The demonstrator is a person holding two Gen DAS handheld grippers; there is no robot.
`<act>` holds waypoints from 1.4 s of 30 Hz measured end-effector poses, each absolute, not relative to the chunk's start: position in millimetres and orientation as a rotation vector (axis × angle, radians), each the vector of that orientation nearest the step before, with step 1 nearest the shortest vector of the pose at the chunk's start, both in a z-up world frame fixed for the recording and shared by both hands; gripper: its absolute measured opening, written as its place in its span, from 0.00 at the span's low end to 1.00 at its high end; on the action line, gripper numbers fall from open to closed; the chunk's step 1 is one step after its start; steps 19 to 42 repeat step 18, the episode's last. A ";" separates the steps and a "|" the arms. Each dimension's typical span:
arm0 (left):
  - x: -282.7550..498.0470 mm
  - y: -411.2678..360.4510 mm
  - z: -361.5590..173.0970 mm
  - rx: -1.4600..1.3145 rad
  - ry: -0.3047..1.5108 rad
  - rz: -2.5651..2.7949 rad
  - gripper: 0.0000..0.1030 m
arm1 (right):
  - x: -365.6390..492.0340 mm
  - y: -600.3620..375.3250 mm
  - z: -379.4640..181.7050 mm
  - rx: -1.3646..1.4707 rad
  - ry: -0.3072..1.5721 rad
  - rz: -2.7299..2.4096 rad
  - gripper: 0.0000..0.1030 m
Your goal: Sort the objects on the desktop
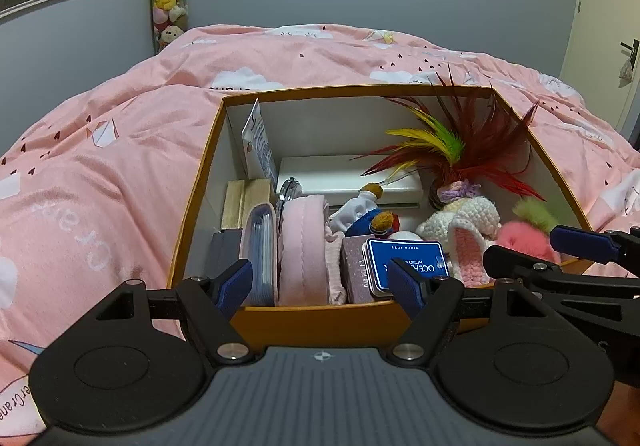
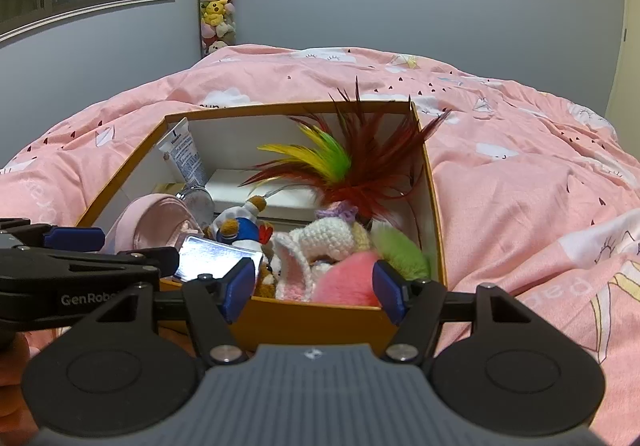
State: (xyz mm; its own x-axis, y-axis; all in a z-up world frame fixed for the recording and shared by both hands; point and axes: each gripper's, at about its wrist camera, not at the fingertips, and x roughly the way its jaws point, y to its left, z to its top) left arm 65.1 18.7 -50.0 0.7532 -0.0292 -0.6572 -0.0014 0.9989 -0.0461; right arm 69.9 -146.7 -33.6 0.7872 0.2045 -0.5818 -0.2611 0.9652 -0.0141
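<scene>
An orange cardboard box (image 1: 320, 316) (image 2: 320, 320) sits on the bed, packed with small items. Inside are a red, yellow and green feather shuttlecock (image 1: 472, 142) (image 2: 360, 162), a white crochet bunny (image 1: 468, 222) (image 2: 328, 236), a pink pom (image 2: 348, 278), a green pom (image 2: 400, 252), a blue tin (image 1: 408, 254), a round pink case (image 1: 302, 246), a sailor duck plush (image 1: 360, 216) and a cream tube (image 2: 184, 154). My left gripper (image 1: 320, 284) is open at the box's near rim, over the pink case. My right gripper (image 2: 314, 288) is open at the near right corner, holding nothing.
The pink duvet (image 1: 120, 166) surrounds the box on all sides. A tall clear column of plush toys (image 2: 216, 10) stands against the grey back wall. A window is at the upper left and a door (image 1: 608, 26) at the far right.
</scene>
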 end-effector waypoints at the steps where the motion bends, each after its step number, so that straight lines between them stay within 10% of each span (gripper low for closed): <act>1: 65.2 18.7 -50.1 -0.045 0.718 -0.015 0.85 | 70.2 -146.8 -33.7 -0.096 0.616 0.251 0.65; 42: 65.2 19.2 -50.3 -0.046 0.716 -0.014 0.86 | 70.8 -146.5 -34.3 -0.096 0.616 0.250 0.66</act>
